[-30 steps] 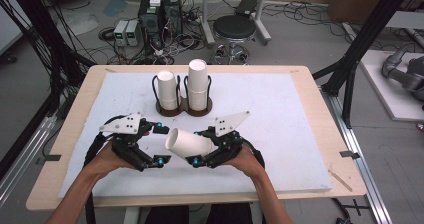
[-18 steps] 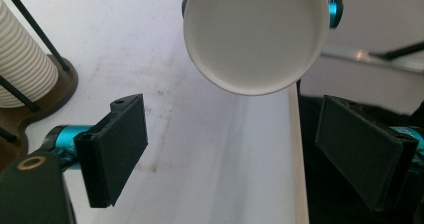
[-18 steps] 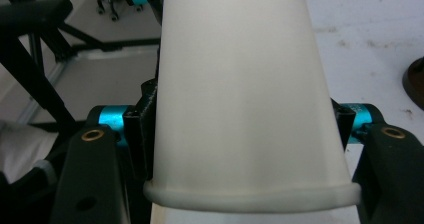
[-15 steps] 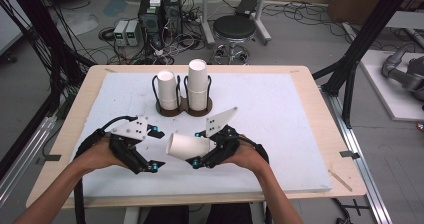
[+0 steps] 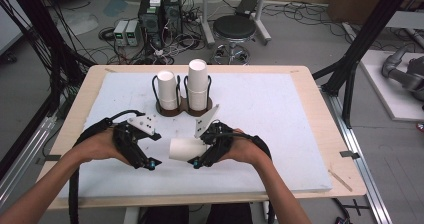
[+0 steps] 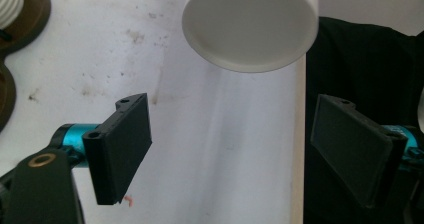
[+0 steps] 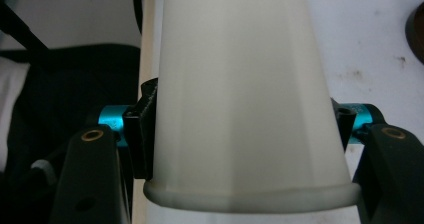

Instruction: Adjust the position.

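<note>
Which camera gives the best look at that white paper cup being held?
The high view: the whole cup lies sideways in the right tongs. The right gripper view shows its wall and rim, the left gripper view its closed bottom.

The cup [image 7: 247, 99] hides most of both pads of the right gripper [image 7: 245, 129], and its base runs off the picture at 12 o'clock. In the left gripper view the cup's [image 6: 250, 26] wall is cut off at 12 o'clock.
</note>
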